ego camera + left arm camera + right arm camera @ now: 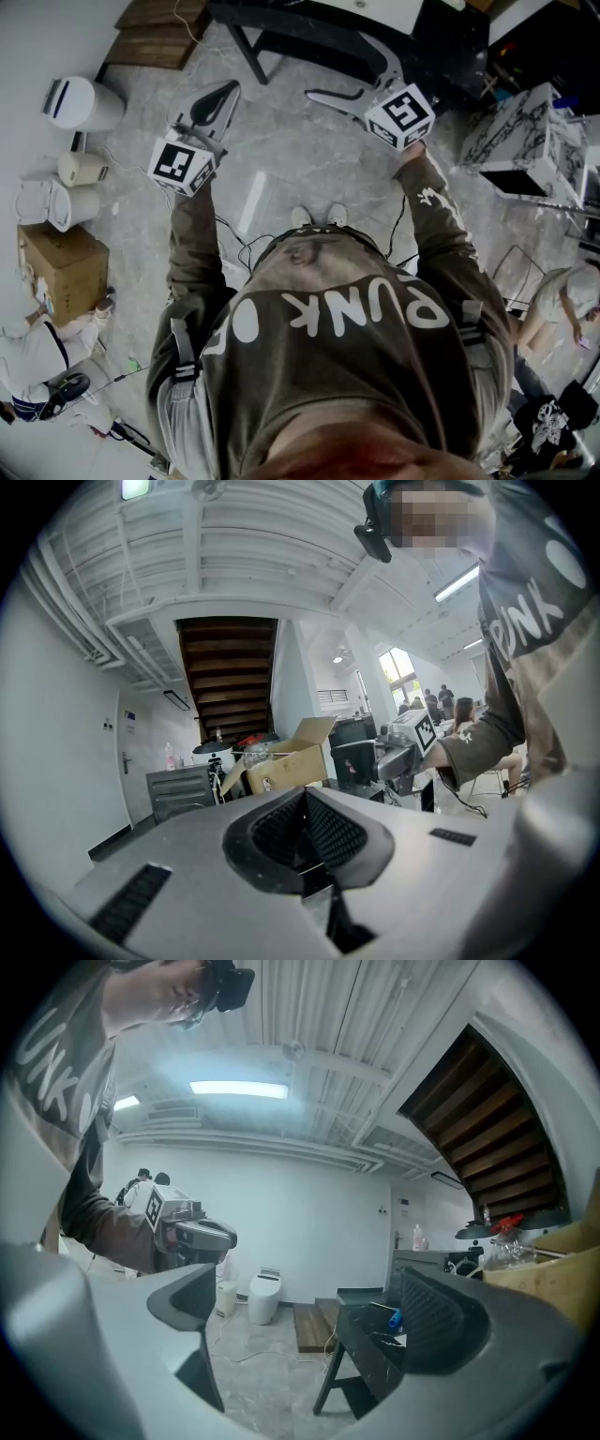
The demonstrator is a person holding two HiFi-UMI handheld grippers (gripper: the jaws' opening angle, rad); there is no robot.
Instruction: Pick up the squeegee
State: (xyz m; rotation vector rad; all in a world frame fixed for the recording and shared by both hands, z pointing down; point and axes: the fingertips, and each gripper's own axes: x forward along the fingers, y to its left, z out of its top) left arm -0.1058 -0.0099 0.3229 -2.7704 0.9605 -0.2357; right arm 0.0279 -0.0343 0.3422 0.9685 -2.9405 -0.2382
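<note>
While the left gripper [305, 834] is closed empty and the right gripper [309, 1307] gapes empty, the likely squeegee [394, 1316], blue-handled on the table [364, 1335] ahead, should be light, stiff-handled, soft-bladed: best gripped mid-handle.

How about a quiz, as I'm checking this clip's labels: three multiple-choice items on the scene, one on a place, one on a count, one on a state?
1. In the head view, where is the cardboard box?
A. on the wooden steps
B. on the floor at the person's left
C. in the person's arms

2. How many marker cubes show in the head view?
A. one
B. two
C. three

3. On the right gripper, how do the jaws stand?
A. pressed together
B. clamped on a squeegee
C. wide apart, empty

Key:
1 B: it sits low at that view's left edge.
2 B: one cube shows on each side.
3 C: its own view shows a wide gap with nothing in it.
</note>
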